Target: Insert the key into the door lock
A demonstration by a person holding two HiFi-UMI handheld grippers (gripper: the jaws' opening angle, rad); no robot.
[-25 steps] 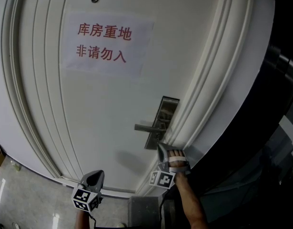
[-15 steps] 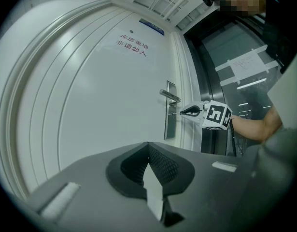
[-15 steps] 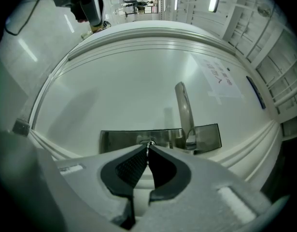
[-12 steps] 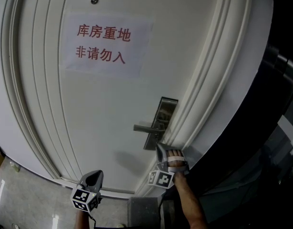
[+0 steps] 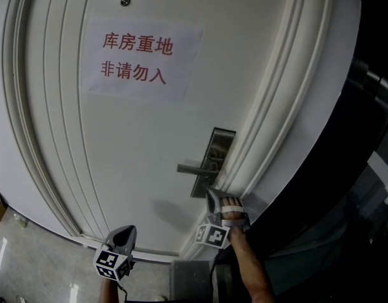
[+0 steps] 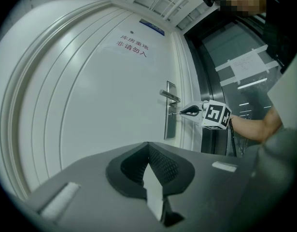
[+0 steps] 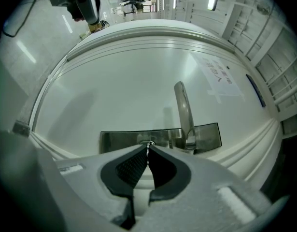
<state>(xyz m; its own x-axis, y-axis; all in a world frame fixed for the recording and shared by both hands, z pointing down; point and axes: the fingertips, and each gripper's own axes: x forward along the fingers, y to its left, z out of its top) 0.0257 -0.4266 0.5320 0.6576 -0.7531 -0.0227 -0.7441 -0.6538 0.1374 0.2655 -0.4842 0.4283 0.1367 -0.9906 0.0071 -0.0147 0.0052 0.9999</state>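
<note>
White door (image 5: 137, 144) is filling the view; right gripper (image 7: 148, 148) is clamping the key (image 6: 175, 113) at the lock plate (image 5: 220, 145), below the handle (image 5: 192, 168). Left gripper (image 6: 148, 146) is hanging closed, empty, well left of that plate.

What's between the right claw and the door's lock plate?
A thin key, pinched in the right claw, reaches the lock plate; the left gripper view shows it.

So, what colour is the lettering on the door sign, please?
Red, on the sign; clearest in head view.

Thin key (image 7: 148, 149) at keyhole, steel lock plate (image 7: 119, 140)
</note>
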